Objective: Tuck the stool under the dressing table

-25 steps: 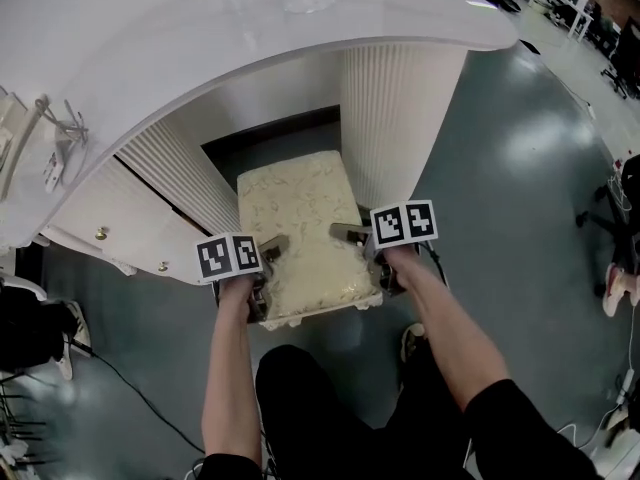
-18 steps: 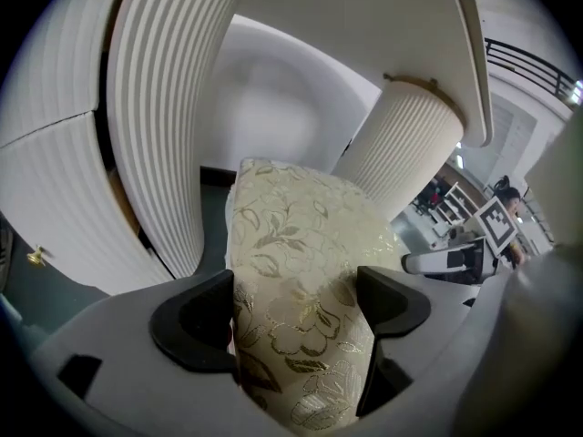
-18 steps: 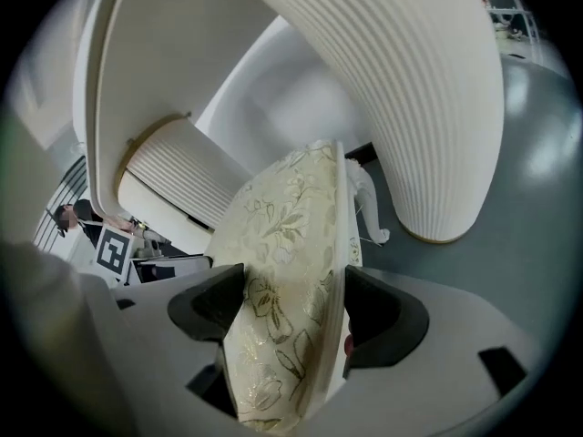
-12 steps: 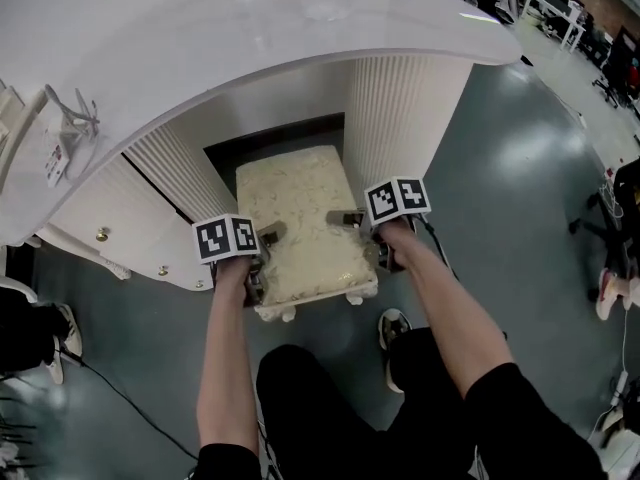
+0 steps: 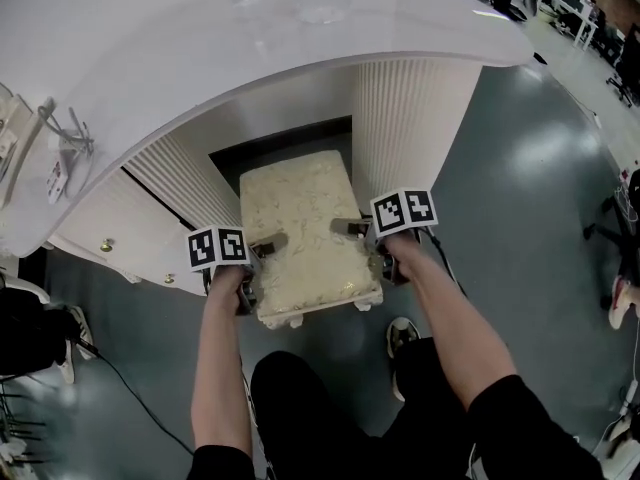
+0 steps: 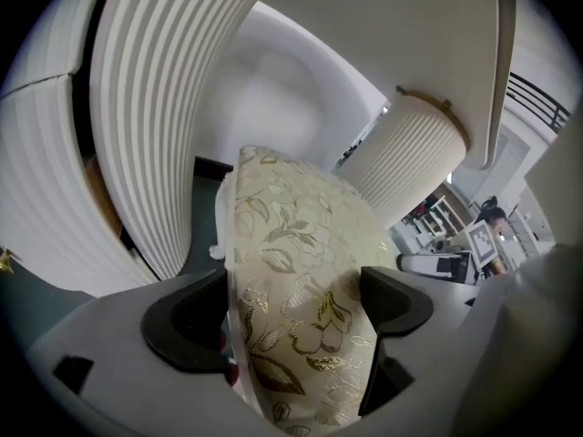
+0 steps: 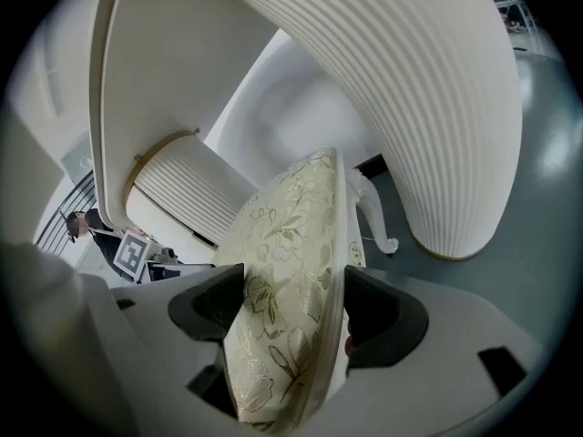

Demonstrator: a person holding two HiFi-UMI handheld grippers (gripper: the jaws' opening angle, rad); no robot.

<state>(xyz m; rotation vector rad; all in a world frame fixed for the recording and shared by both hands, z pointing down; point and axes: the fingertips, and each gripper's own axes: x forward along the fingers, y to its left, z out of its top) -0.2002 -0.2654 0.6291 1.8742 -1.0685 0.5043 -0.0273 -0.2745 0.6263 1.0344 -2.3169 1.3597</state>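
— What are our tongs doing?
— Our left gripper (image 6: 291, 312) is pinching the left side of the stool (image 5: 300, 223). The flowery seat is squeezed between its jaws. Our right gripper (image 7: 296, 308) pinches the right side the same way.
— Why one on each side?
— We think it keeps the stool straight. It has to slide between the two ribbed posts (image 5: 415, 118) without bumping them.
— Where is the stool?
— Its back part is under the white dressing table (image 5: 200, 48), between the posts. Its front part sticks out toward us, over the grey floor (image 5: 520, 198).
— Is anything different from a second ago?
— We were pinching the same two sides then. The stool looks a tiny bit further in, but it is hard to be sure.
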